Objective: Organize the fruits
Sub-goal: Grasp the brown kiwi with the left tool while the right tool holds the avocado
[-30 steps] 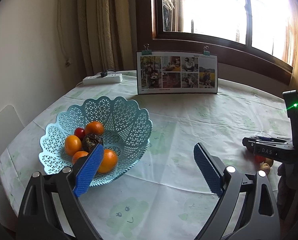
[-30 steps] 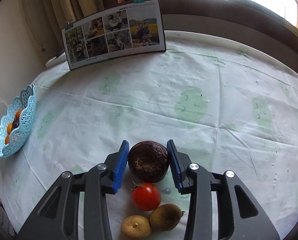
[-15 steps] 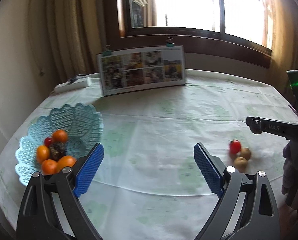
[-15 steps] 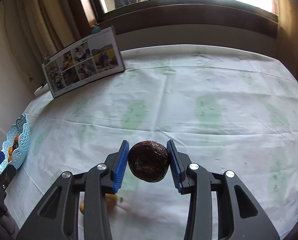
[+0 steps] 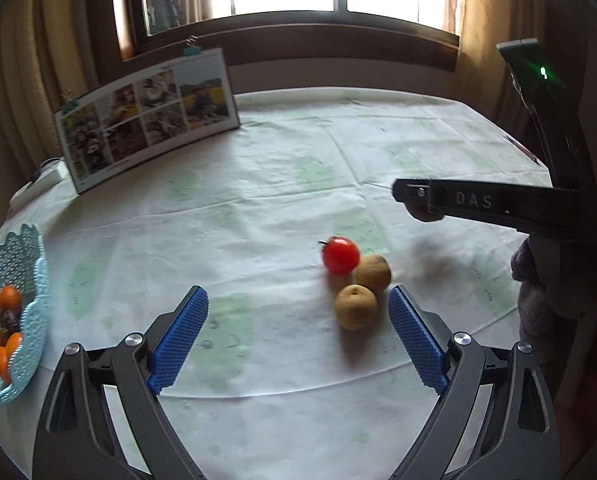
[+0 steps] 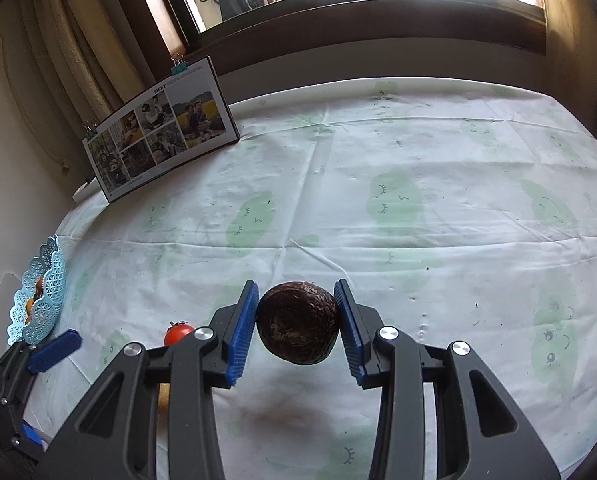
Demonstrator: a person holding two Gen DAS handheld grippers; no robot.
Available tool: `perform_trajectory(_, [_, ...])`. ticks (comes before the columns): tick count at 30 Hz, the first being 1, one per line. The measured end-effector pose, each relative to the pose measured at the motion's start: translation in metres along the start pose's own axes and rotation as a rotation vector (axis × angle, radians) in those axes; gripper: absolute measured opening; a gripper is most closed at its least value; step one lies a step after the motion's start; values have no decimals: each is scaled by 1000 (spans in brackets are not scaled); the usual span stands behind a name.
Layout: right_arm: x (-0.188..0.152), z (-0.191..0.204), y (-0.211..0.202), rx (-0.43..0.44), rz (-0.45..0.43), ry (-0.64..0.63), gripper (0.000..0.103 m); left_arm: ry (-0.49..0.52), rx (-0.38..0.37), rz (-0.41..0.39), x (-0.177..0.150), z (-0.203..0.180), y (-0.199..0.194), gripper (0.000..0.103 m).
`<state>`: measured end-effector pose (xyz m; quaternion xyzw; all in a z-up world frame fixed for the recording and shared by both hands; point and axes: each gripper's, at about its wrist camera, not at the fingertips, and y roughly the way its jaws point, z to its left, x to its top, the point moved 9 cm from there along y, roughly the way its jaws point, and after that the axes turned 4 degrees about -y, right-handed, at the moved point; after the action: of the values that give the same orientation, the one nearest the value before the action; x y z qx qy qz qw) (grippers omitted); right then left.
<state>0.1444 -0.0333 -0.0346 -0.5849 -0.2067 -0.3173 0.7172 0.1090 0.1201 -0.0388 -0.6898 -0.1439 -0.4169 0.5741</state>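
Observation:
My right gripper (image 6: 296, 286) is shut on a dark brown wrinkled fruit (image 6: 297, 328), held in the air above its shadow on the tablecloth. In the left wrist view that gripper (image 5: 414, 196) juts in from the right, above the table. My left gripper (image 5: 296, 294) is open and low over the table. A red tomato (image 5: 340, 255) and two brown fruits (image 5: 373, 273) (image 5: 355, 306) lie just ahead of it, close to its right finger. The blue lattice basket (image 5: 18, 248) with oranges and other fruit stands at the far left edge; its rim (image 6: 46, 280) also shows in the right wrist view.
A photo board (image 5: 146, 116) stands clipped upright at the back left, with a white power strip (image 5: 38, 184) beside it. A window and curtains rise behind the round table. A gloved hand (image 5: 538, 288) holds the right gripper at the table's right edge.
My left gripper has swung right, from over the basket to the loose fruits. My right gripper has lifted the dark fruit off the table, up and away from the tomato.

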Motion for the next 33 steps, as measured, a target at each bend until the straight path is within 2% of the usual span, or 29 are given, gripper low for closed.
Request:
perform_trajectory(4, [-1,1,-1,8,0,4,40,0,-38,48,-4,-8,15,81])
perform_trajectory(7, [-1,2,-2,13,-2,3,40,-14,-75,84,-7,-11,24,67])
perform_trajectory(9, [-1,2,-1,15,-1,4,40,-26,-101,104,-10,-13,28,54])
perform_trajectory(11, [-2,2,0,14,2,4,40,-35,-125,118,-12,-15,31,47])
perform_trajectory(17, [-3,2,1,14,3,4,40,-32,-163,106,-14,-21,27,28])
perform_trajectory(25, [-1,2,-1,15,-8,9,40,-26,-171,93,-14,-25,20,27])
perform_trajectory(33, [0,3,-3,20,-19,10,40,-40,-107,43,-7,-12,9,27])
